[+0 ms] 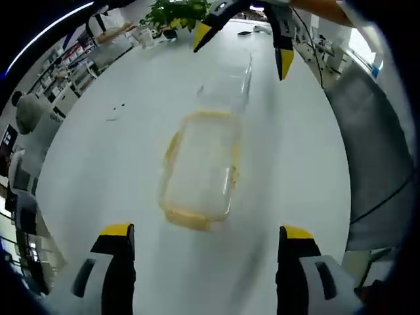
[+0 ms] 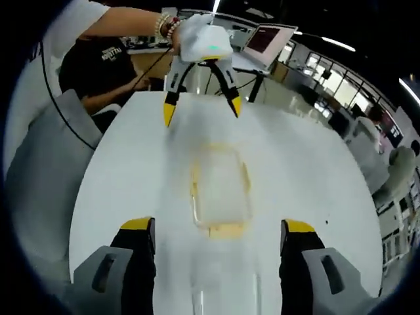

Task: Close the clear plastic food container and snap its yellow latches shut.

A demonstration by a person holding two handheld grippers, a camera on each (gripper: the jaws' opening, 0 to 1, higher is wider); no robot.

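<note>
Large white oval table (image 1: 118, 164) fills the middle. Green leafy potted plant (image 1: 176, 12) at its far end, left gripper view. Shelving units with small items (image 1: 65, 72) along one wall. Grey fabric chair (image 2: 46, 151) beside table. Open laptop with reddish screen (image 2: 266, 41) behind, long ceiling strip lights (image 2: 338, 43) overhead, open office beyond.
</note>
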